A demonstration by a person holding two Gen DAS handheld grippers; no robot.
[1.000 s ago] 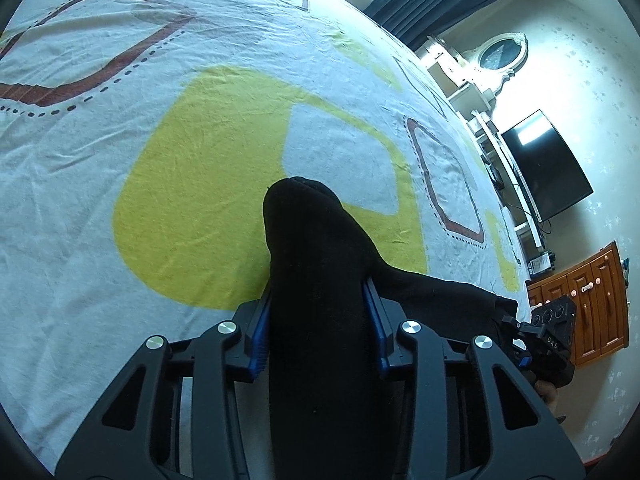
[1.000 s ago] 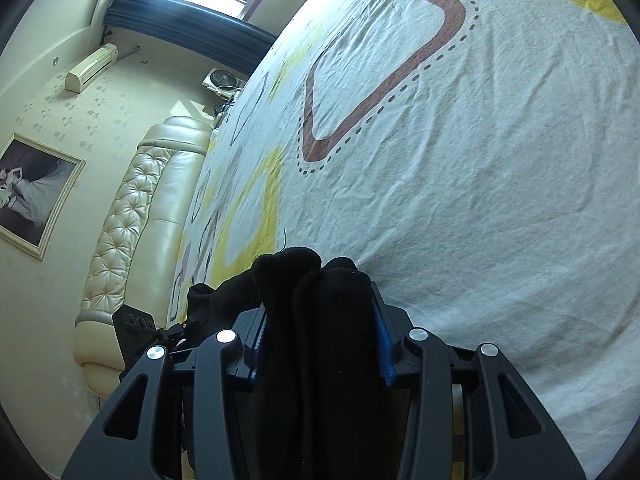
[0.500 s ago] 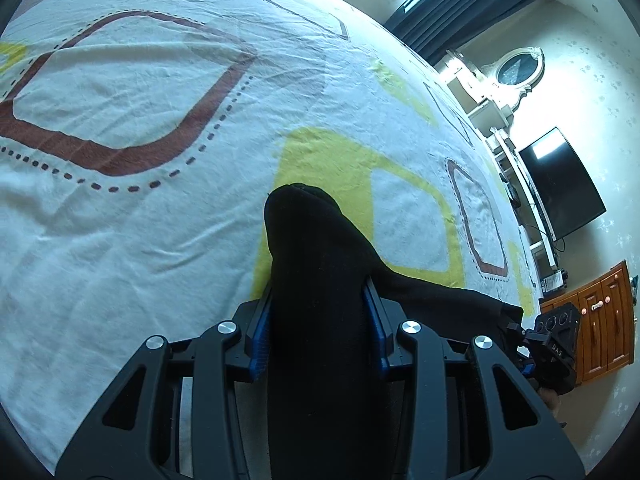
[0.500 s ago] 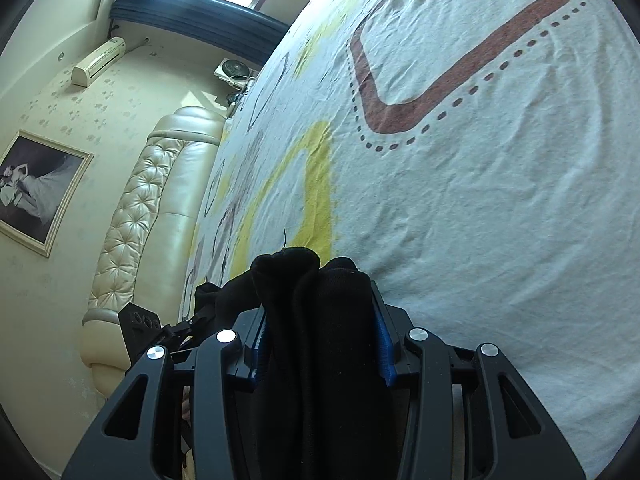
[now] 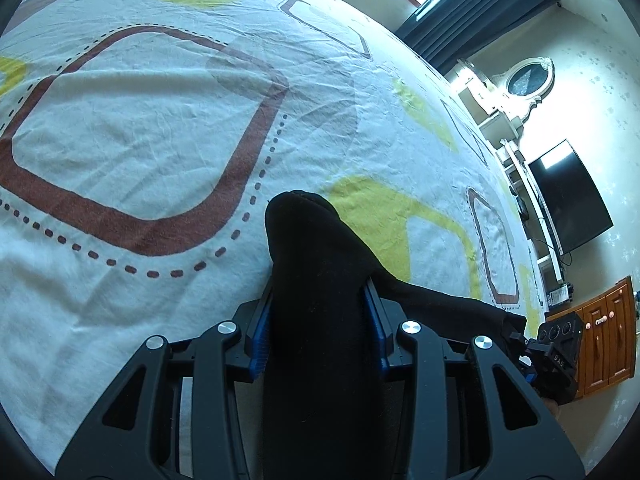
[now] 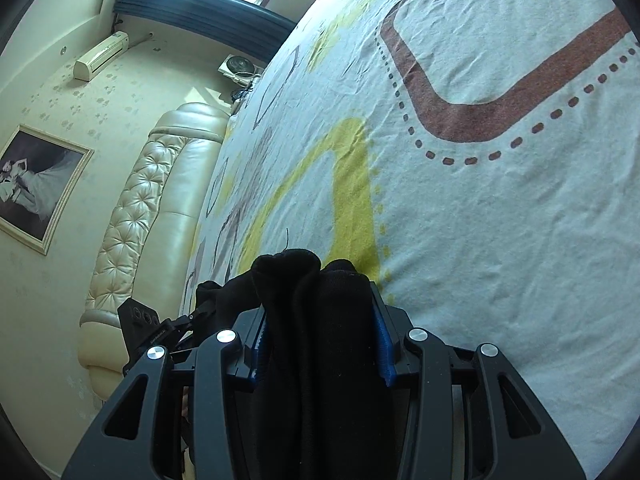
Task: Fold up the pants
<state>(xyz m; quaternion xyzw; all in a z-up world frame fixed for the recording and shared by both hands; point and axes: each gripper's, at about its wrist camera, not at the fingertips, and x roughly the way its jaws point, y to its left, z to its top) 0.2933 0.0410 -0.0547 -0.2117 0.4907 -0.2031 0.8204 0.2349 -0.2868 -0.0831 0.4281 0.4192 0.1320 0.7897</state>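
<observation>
Black pants [image 5: 316, 280] hang bunched between two handheld grippers above a bed, a thick wad of the dark fabric clamped in each. The left gripper [image 5: 316, 320] has its blue-lined jaws pressed against both sides of one fold, which pokes out past the fingertips; from there the cloth stretches away to the right toward the right gripper [image 5: 556, 360], seen at the edge of the left wrist view. In the right wrist view, the right gripper [image 6: 320, 336] grips a doubled bundle of the pants [image 6: 316, 300] the same way. Below lies a white bedsheet [image 5: 160, 120] printed with brown and yellow rounded squares. Beyond the bed stand a padded cream headboard [image 6: 132, 216], a framed picture [image 6: 36, 184], dark curtains [image 5: 472, 12] and a wall-mounted television [image 5: 568, 200].
</observation>
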